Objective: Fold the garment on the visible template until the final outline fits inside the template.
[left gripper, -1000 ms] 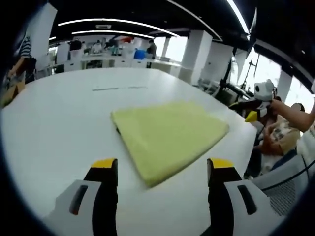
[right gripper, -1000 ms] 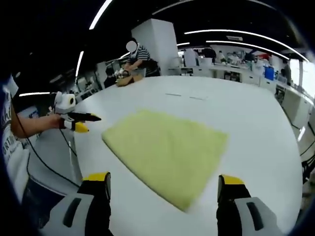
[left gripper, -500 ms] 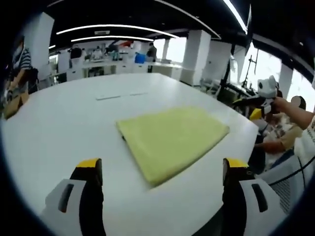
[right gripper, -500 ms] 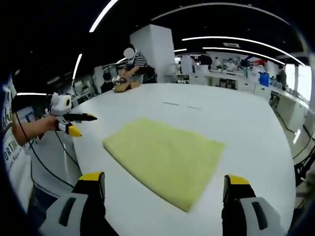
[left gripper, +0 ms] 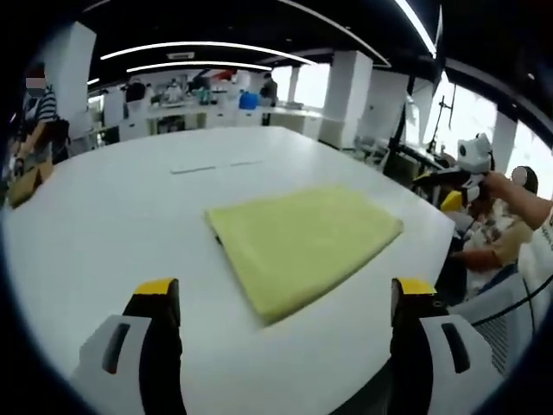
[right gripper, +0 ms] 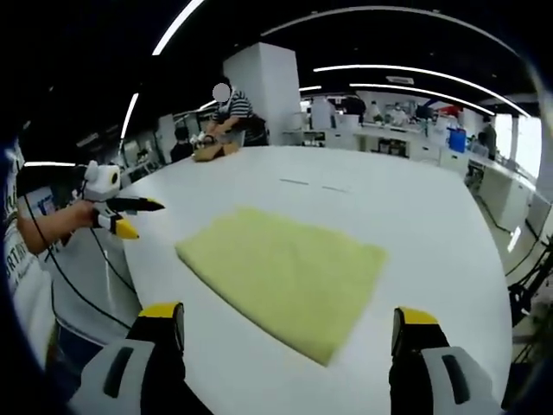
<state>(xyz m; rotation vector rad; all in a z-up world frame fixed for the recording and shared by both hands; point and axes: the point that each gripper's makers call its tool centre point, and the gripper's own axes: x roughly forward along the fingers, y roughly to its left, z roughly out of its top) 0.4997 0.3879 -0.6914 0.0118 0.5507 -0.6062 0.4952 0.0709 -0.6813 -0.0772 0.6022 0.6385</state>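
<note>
Left gripper (left gripper: 282, 303): seen from its own camera, held above the near edge of the table; jaws spread wide, released, nothing between them. In the right gripper view it appears at the left (right gripper: 130, 216), held in a person's hand off the table's edge; jaws there look parted, tips yellow and black.

Table (left gripper: 104, 216): large, white, rounded; also seen in the right gripper view (right gripper: 432, 225). Two short dark marks lie on its far part.

Cloth (left gripper: 302, 238): yellow-green garment, folded into a flat four-sided pad, lying on the table ahead of the left gripper's jaws, between them in the picture but well apart from both. In the right gripper view (right gripper: 285, 272) it lies mid-table, one corner pointing toward the camera. Neither gripper touches it. A template outline under it cannot be made out.

Right gripper (right gripper: 285, 324): in its own view, jaws wide apart, released, empty, above the table's near edge. In the left gripper view it shows at the far right (left gripper: 458, 186), beyond the table's edge; jaw state cannot be told there.

Background: office room with white columns, ceiling light strips, desks; a person in a striped top (right gripper: 229, 108) stands at the table's far side.
</note>
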